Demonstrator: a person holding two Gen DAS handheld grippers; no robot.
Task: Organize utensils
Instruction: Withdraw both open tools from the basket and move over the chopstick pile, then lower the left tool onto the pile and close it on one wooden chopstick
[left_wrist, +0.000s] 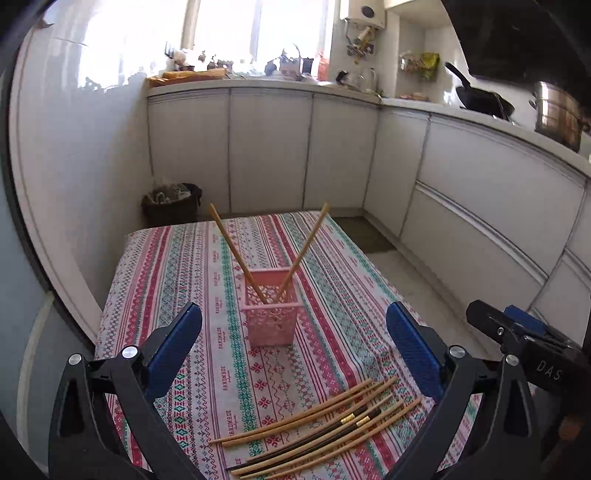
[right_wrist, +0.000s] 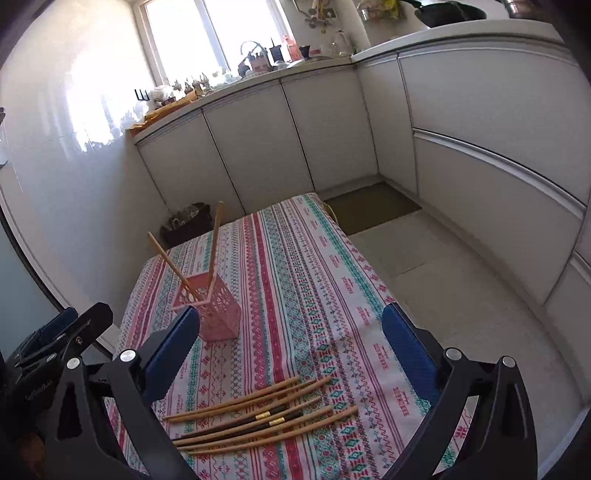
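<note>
From my left wrist camera, my left gripper (left_wrist: 293, 339) hangs over the near part of the table (left_wrist: 155, 280) with its blue fingers (left_wrist: 173, 343) spread wide and nothing between them. The table wears a striped patterned cloth. A pink basket (left_wrist: 271, 314) stands upright around the middle of the table, and two wooden chopsticks (left_wrist: 236, 251) stick up out of it, leaning away from each other in a V. Near the table's near edge, toward its right side, a loose bunch of chopsticks (left_wrist: 321, 432) lies flat on the cloth, roughly side by side: several pale wooden ones and two dark ones with gold bands. My right gripper (left_wrist: 517, 339) shows at the right edge of this view, off the table's right side.

From my right wrist camera, my right gripper (right_wrist: 291, 339) is likewise wide open and empty, hovering above the near end of the table (right_wrist: 332, 258). The bunch of chopsticks (right_wrist: 258, 417) lies just below and between its fingers (right_wrist: 406, 347), near the near edge, not touched by them. The pink basket (right_wrist: 218, 310) stands toward the table's left edge, further in, with the two chopsticks (right_wrist: 214, 240) standing in it. My left gripper (right_wrist: 62, 332) appears at the left border, beyond the table's left edge; from this view I cannot tell how far it is open.
</note>
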